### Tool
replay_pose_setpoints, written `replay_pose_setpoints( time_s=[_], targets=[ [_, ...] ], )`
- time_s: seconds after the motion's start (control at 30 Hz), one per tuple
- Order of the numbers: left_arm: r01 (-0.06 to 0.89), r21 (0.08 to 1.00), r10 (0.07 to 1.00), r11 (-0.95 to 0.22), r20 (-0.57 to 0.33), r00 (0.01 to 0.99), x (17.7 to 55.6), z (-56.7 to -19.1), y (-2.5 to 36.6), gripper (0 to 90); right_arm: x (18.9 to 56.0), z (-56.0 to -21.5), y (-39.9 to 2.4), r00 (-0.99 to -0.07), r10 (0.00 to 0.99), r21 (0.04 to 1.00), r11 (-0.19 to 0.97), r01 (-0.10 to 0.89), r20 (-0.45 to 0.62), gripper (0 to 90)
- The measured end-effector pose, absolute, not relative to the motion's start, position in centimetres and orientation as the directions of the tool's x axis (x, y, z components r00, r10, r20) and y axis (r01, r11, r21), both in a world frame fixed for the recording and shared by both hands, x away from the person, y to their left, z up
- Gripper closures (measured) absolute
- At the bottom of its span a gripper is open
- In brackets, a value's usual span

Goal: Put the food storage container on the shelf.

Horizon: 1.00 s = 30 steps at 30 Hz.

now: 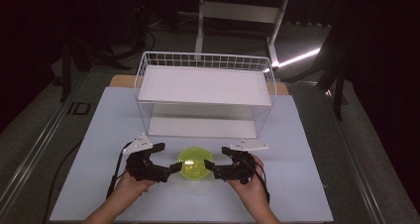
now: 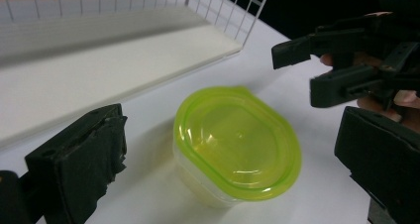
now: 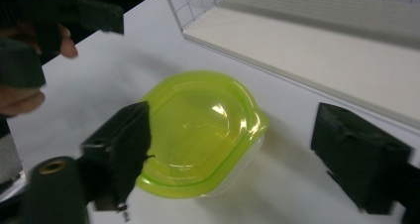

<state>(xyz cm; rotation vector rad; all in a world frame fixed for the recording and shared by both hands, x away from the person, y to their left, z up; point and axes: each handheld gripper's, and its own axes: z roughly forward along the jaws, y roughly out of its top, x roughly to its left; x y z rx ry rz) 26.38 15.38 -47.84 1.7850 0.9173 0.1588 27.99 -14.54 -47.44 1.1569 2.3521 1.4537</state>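
Lying between open fingers: container

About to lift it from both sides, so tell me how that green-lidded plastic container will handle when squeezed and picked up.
The container looks thin-walled and see-through, with nothing visible inside, so probably light and a bit springy under a squeeze. Its glossy lid may be slippery. Low and wide, it should slide rather than tip.

A dim lab: white work table, wire shelf rack, cables, stands behind.
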Motion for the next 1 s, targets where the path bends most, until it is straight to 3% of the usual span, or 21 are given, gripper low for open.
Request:
replay_pose_setpoints(
  time_s=[0.07, 0.13, 0.27, 0.4, 0.57, 0.8, 0.87, 1.0],
  targets=[
    [0.529, 0.839, 0.669, -0.128, -0.321, 0.670, 26.6, -48.1, 15.2, 7.9, 28.2, -47.7, -14.5, -0.675, 0.686, 0.808, 0.217, 0.547, 0.273, 24.3],
    [0.545, 0.828, 0.675, -0.129, -0.329, 0.660, 26.7, -48.4, 15.0, 10.3, 28.3, -47.8, -14.5, -0.667, 0.691, 0.802, 0.214, 0.558, 0.280, 32.8],
    [0.592, 0.795, 0.687, -0.135, -0.355, 0.634, 26.9, -49.1, 14.7, 15.9, 28.5, -48.1, -14.5, -0.654, 0.698, 0.791, 0.208, 0.575, 0.291, 38.9],
    [0.632, 0.762, 0.714, -0.144, -0.362, 0.600, 27.0, -49.6, 14.6, 27.2, 28.5, -48.6, -14.5, -0.630, 0.718, 0.773, 0.208, 0.600, 0.296, 47.9],
    [0.675, 0.726, 0.717, -0.133, -0.400, 0.571, 27.4, -50.3, 14.7, 33.6, 28.5, -49.0, -14.2, -0.625, 0.724, 0.759, 0.223, 0.612, 0.291, 50.5],
    [0.711, 0.691, 0.703, -0.131, -0.441, 0.558, 27.5, -50.8, 14.5, 51.9, 28.4, -49.8, -14.1, -0.617, 0.730, 0.738, 0.237, 0.632, 0.295, 52.3],
    [0.699, 0.699, 0.705, -0.151, -0.420, 0.571, 27.3, -50.5, 14.2, 57.8, 28.4, -49.8, -14.0, -0.622, 0.727, 0.737, 0.244, 0.630, 0.291, 52.9],
    [0.679, 0.714, 0.725, -0.169, -0.377, 0.577, 26.8, -50.3, 13.9, 61.5, 28.2, -49.8, -13.7, -0.635, 0.714, 0.732, 0.260, 0.630, 0.294, 62.0]
  ],
)
